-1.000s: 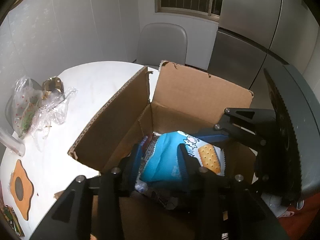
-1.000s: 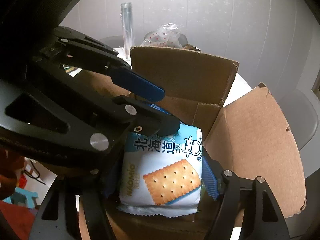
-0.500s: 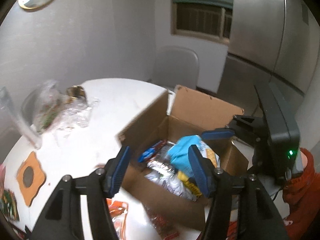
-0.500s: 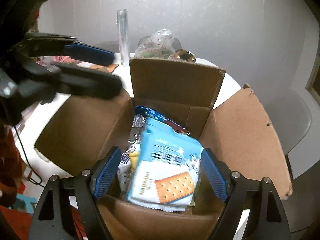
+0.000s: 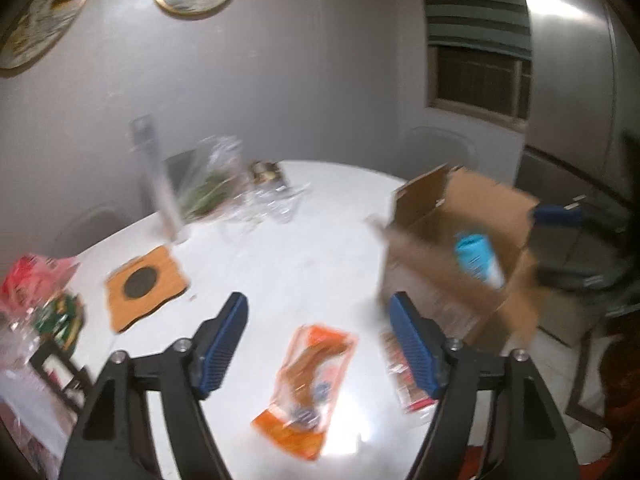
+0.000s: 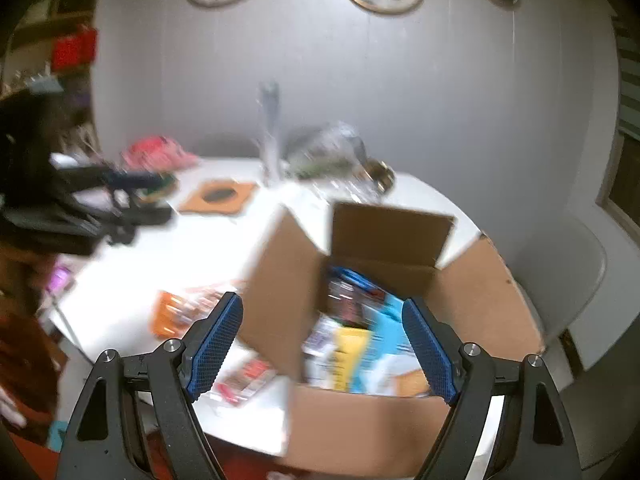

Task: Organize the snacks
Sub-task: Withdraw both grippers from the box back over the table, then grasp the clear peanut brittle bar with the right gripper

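Snacks fill the cardboard box [image 6: 384, 420] at the edge of the white table [image 5: 288, 264], a blue cracker pack [image 6: 394, 344] on top (blurred). The right gripper [image 6: 322, 344] hovers over the box with jaws apart, gripping nothing. The left gripper [image 5: 318, 348] has its jaws opening, empty, above an orange packet [image 5: 308, 388] lying on the table beside the box.
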The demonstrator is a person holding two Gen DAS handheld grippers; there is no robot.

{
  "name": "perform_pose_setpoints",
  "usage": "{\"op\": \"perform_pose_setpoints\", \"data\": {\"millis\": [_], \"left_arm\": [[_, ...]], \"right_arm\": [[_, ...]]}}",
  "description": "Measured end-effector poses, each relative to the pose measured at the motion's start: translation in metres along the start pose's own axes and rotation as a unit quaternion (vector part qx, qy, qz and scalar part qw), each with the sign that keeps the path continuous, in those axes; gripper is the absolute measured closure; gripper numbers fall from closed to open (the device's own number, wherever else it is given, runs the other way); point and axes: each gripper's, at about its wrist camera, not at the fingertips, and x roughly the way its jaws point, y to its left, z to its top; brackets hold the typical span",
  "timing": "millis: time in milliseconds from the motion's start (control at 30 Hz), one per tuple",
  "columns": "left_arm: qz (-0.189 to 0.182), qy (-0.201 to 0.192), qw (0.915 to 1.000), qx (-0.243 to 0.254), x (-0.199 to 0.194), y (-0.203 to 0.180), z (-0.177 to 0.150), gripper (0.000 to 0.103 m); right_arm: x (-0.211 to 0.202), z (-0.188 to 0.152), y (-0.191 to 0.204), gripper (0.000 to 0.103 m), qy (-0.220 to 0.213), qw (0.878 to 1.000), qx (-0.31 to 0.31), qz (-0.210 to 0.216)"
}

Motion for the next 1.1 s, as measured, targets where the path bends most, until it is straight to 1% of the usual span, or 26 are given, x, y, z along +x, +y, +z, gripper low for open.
{"op": "perform_pose_setpoints", "data": {"millis": [67, 100, 200, 300, 400, 433, 500, 667, 767, 900, 933, 1033, 1100], "left_arm": [[0.020, 0.016, 0.9996, -0.008, 0.007, 0.015, -0.020, 0.027], [0.023, 0.023, 0.9994, -0.010, 0.010, 0.019, -0.028, 0.027], [0.012, 0.050, 0.9985, -0.018, 0.030, 0.034, -0.054, 0.026], [0.005, 0.069, 0.9975, -0.018, 0.047, 0.038, -0.073, 0.024], [-0.015, 0.081, 0.9965, -0.014, 0.062, 0.037, -0.090, 0.020], [-0.022, 0.085, 0.9961, -0.011, 0.065, 0.034, -0.094, 0.018], [-0.031, 0.095, 0.9950, -0.002, 0.075, 0.029, -0.100, 0.017], [-0.049, 0.123, 0.9911, 0.015, 0.104, 0.017, -0.110, 0.017], [-0.055, 0.132, 0.9896, 0.016, 0.117, 0.015, -0.110, 0.017], [-0.065, 0.135, 0.9885, 0.013, 0.128, 0.013, -0.108, 0.017], [-0.064, 0.136, 0.9885, 0.015, 0.130, 0.013, -0.108, 0.017], [-0.027, 0.136, 0.9899, 0.031, 0.133, 0.010, -0.109, 0.017], [-0.026, 0.134, 0.9901, 0.033, 0.133, 0.009, -0.109, 0.017]], "right_arm": [[-0.011, -0.003, 0.017, 0.023, -0.016, 1.000, 0.003, 0.019], [-0.015, -0.005, 0.026, 0.023, -0.021, 0.999, 0.003, 0.027], [-0.018, -0.013, 0.058, 0.023, -0.026, 0.998, -0.006, 0.050], [-0.005, -0.027, 0.084, 0.023, -0.015, 0.998, -0.006, 0.061], [0.018, -0.044, 0.100, 0.023, 0.012, 0.998, 0.005, 0.067], [0.025, -0.049, 0.103, 0.023, 0.020, 0.998, 0.009, 0.063], [0.040, -0.063, 0.108, 0.023, 0.036, 0.998, 0.023, 0.046], [0.081, -0.096, 0.095, 0.023, 0.068, 0.995, 0.078, -0.011], [0.098, -0.111, 0.081, 0.023, 0.077, 0.991, 0.102, -0.045], [0.112, -0.121, 0.073, 0.023, 0.083, 0.987, 0.119, -0.065], [0.113, -0.121, 0.073, 0.023, 0.081, 0.987, 0.117, -0.070], [0.121, -0.123, 0.074, 0.023, 0.075, 0.988, 0.108, -0.087], [0.127, -0.124, 0.075, 0.023, 0.076, 0.987, 0.101, -0.099]]}}
